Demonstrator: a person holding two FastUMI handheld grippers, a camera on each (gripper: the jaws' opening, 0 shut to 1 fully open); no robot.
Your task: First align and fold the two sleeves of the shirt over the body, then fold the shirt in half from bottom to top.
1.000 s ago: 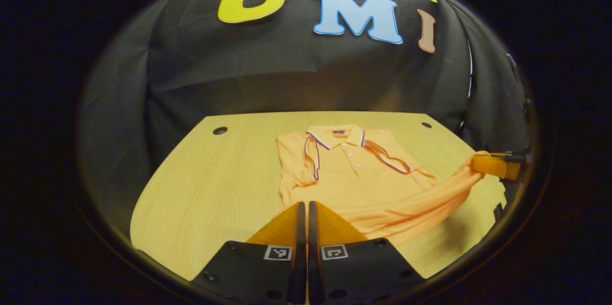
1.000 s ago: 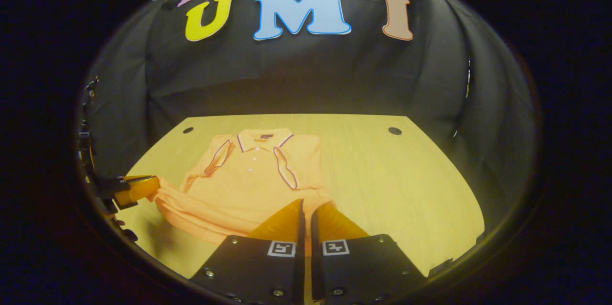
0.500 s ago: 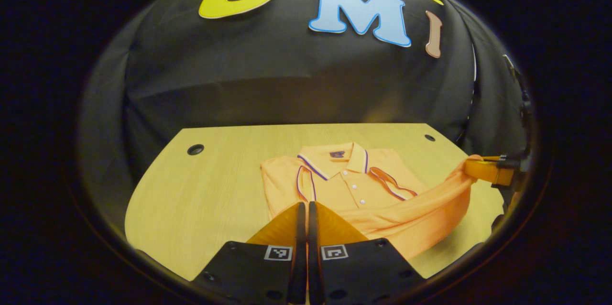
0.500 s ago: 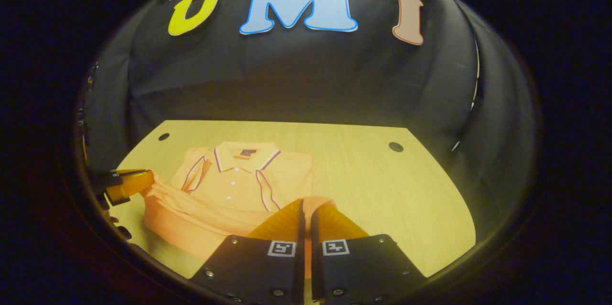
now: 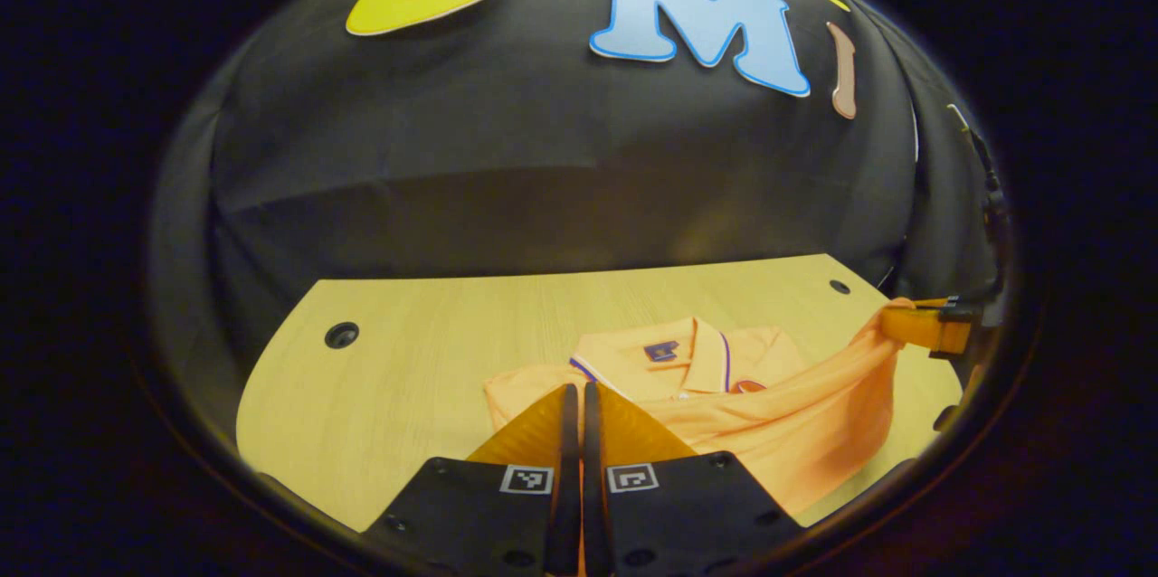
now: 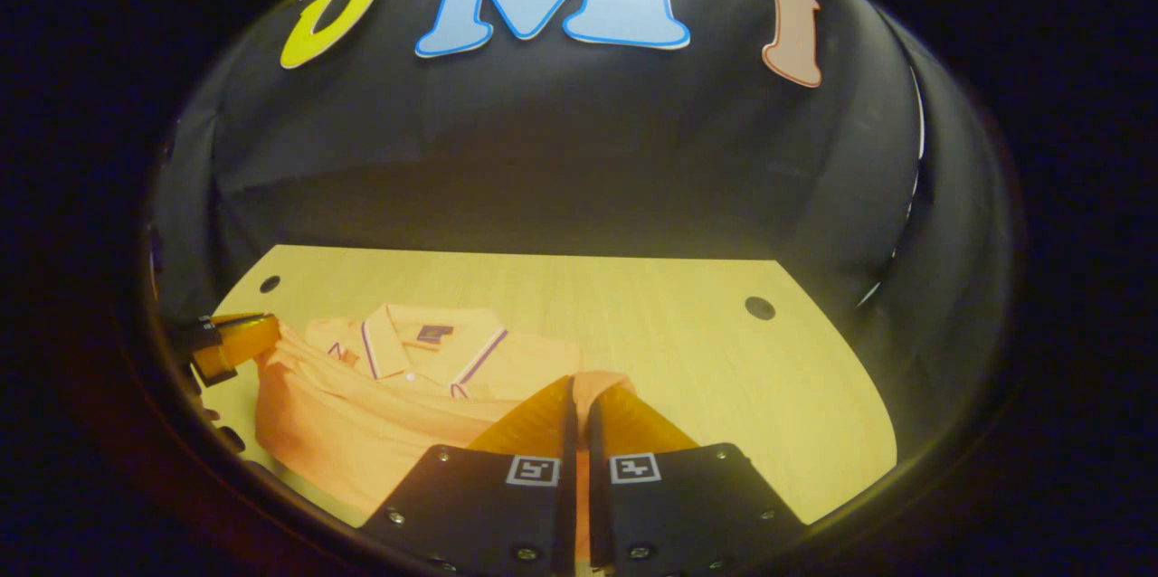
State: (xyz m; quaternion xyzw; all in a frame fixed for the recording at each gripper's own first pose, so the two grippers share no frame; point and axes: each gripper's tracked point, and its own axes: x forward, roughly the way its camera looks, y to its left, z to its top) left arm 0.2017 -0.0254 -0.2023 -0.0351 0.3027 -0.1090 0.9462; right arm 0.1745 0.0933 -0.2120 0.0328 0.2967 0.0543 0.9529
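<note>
An orange polo shirt (image 5: 778,414) with purple-trimmed collar lies on the wooden table (image 5: 416,378), its sleeves folded over the body. Its bottom hem is raised off the table and stretched between the two grippers. My left gripper (image 5: 575,392) is shut on one hem corner, and it shows again at the left edge of the right gripper view (image 6: 237,344). My right gripper (image 6: 579,385) is shut on the other hem corner and appears at the right edge of the left gripper view (image 5: 923,326). The lifted cloth (image 6: 362,432) hides the shirt's lower body; the collar (image 6: 425,349) stays visible.
The light wooden table (image 6: 724,396) has round cable holes near its far corners (image 5: 341,335) (image 6: 759,307). Black cloth walls the booth close behind the table's far edge.
Both grippers have carried the hem forward toward the collar. The lifted cloth now covers the buttons and most of the chest, and the collar sits much closer to the fingers.
</note>
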